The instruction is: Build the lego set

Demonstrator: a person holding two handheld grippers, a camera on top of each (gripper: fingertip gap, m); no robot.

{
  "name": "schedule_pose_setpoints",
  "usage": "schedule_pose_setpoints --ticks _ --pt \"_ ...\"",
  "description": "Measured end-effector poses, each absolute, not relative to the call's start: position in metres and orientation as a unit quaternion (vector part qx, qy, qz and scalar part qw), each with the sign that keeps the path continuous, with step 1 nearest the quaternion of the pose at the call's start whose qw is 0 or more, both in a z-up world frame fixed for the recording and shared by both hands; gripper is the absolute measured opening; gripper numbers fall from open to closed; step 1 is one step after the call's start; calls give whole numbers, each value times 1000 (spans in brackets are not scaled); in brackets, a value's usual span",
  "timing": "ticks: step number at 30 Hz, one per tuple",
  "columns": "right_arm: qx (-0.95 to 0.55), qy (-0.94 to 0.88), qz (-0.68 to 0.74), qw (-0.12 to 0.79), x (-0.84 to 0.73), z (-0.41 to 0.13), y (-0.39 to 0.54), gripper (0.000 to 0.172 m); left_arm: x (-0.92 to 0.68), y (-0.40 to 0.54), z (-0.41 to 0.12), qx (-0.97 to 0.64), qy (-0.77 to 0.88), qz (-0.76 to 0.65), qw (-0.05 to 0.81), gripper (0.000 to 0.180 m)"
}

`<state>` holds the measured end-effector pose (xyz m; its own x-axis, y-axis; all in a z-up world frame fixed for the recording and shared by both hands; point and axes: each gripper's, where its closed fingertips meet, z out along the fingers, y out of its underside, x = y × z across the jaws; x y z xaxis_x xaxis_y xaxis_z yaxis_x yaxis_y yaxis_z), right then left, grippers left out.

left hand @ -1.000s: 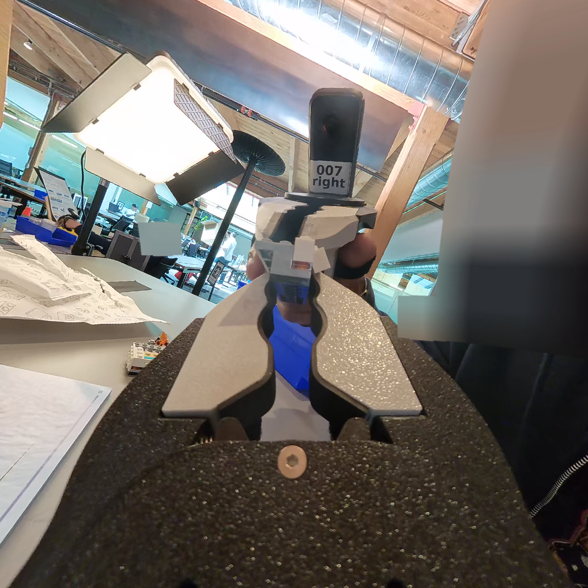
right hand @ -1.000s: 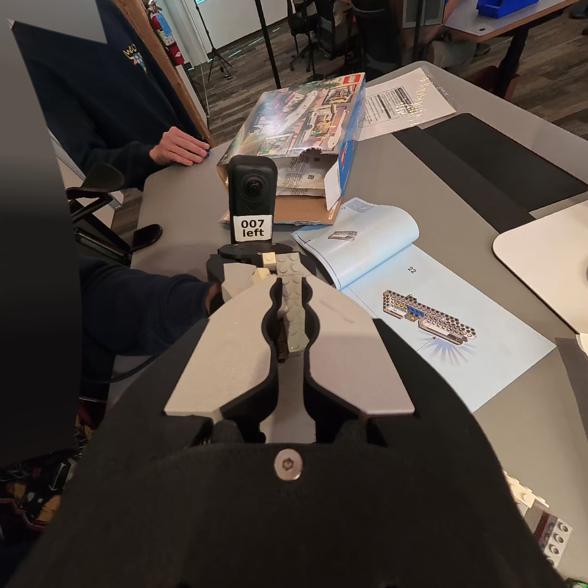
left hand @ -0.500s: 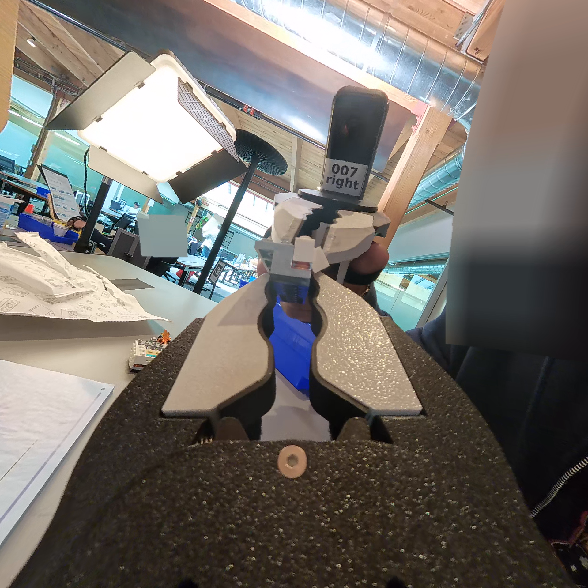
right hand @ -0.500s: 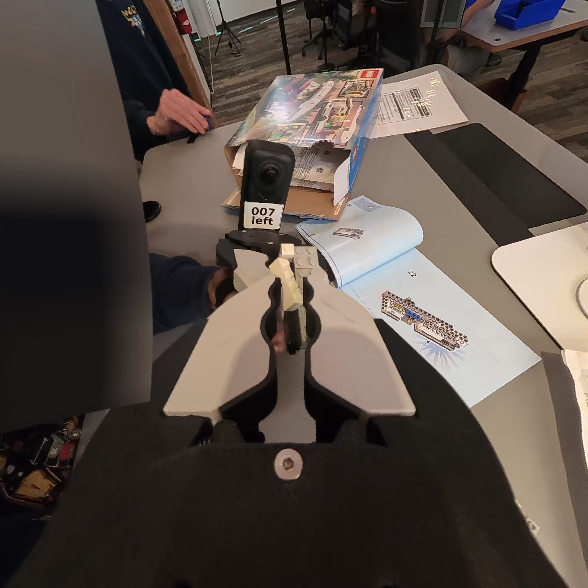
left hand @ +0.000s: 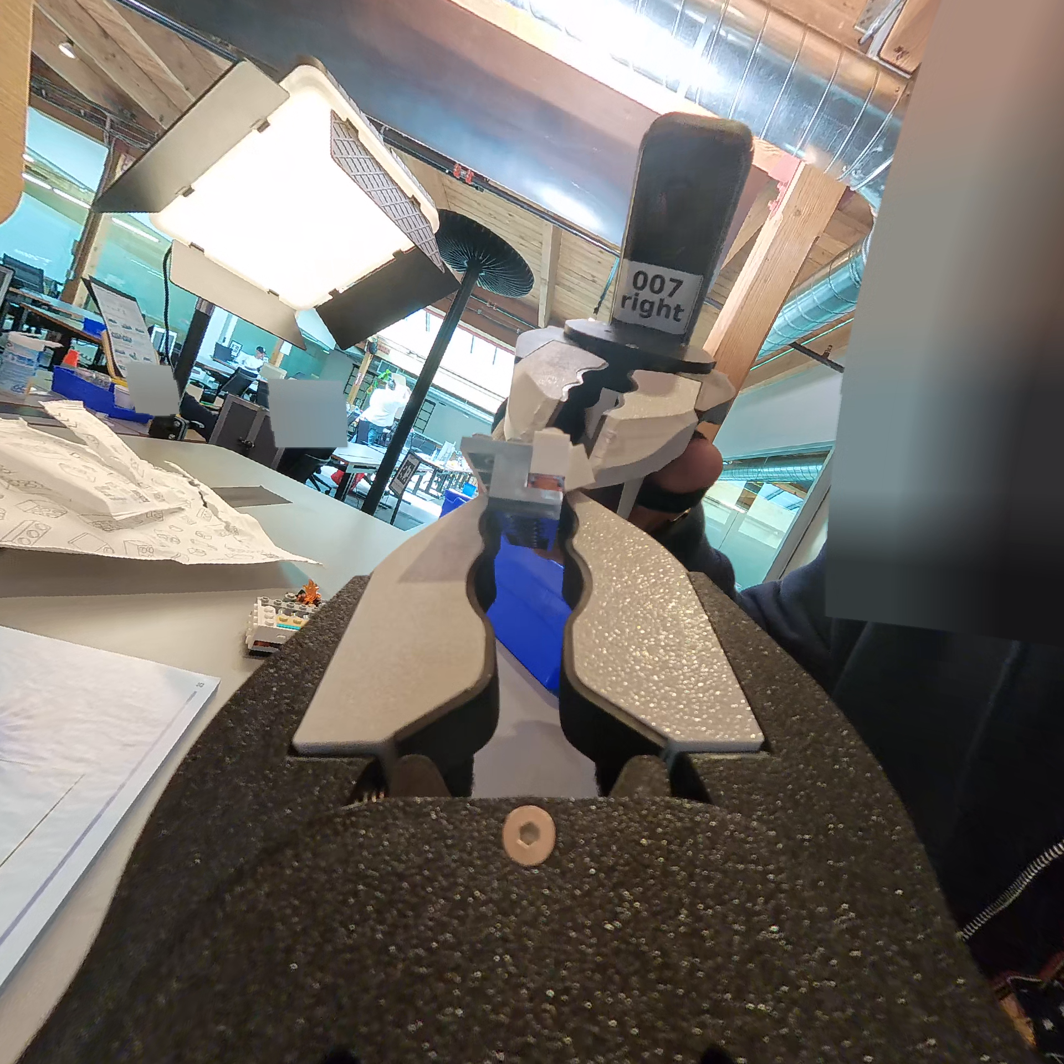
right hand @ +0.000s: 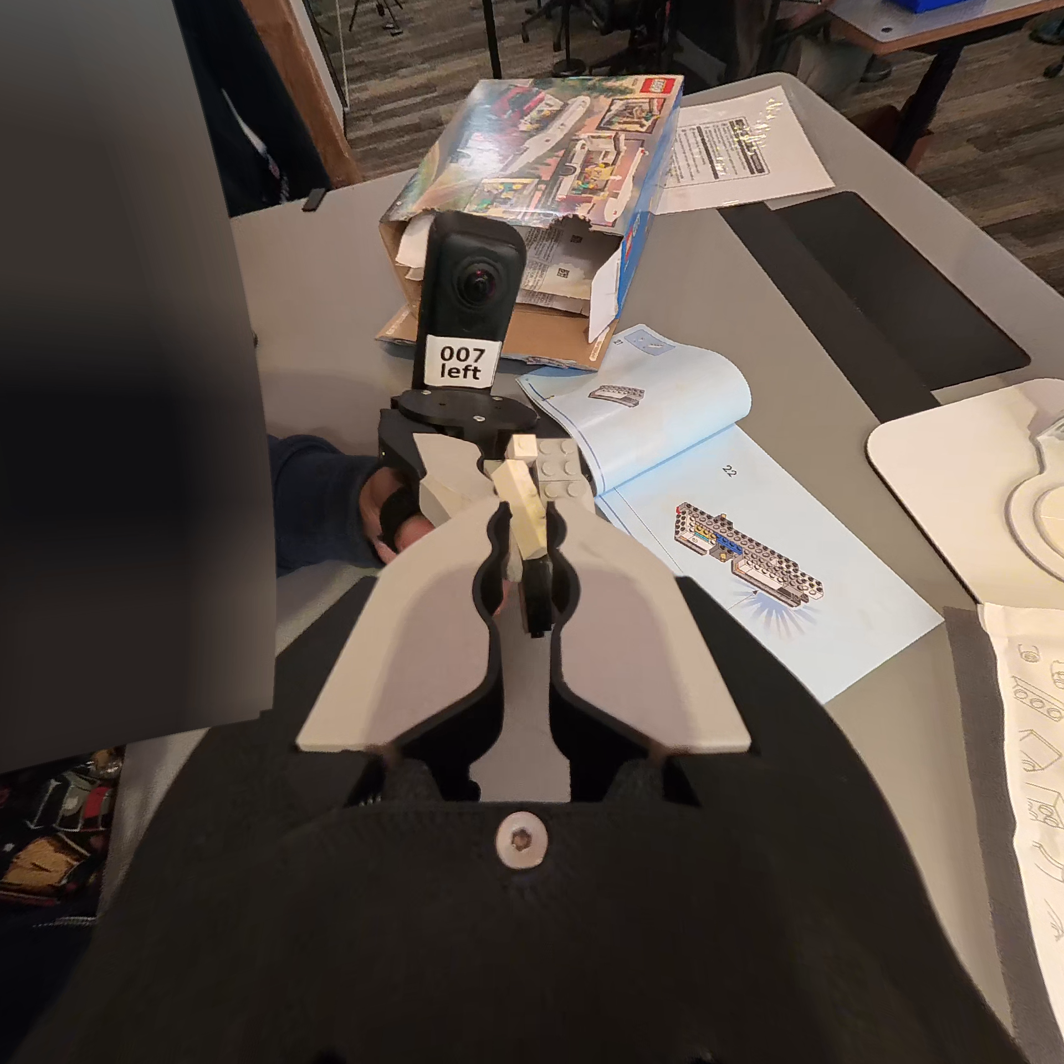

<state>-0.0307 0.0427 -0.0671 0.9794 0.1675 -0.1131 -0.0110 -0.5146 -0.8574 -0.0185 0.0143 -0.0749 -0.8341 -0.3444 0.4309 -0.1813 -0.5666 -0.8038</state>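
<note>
Tilted leftward since before, right gripper (right hand: 527, 521) clamps white brick (right hand: 523, 506); left gripper (left hand: 525, 506) clamps grey assembly (left hand: 509, 475).

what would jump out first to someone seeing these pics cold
The two grippers meeting tip to tip over the table: the left gripper clamps a grey brick assembly, while the right gripper holds a long white brick against it. Behind lie the torn toy box and open instruction booklet.

Bright panel lamp (left hand: 282, 196) glares overhead; ceiling blown out. Wide-angle bending at edges; foreground soft.
</note>
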Motion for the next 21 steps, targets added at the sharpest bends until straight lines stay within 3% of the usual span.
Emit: schedule_pose_setpoints --ticks 21 --pt "-873 -28 52 484 -31 -67 49 13 -18 16 -75 -286 461 -839 48 18"
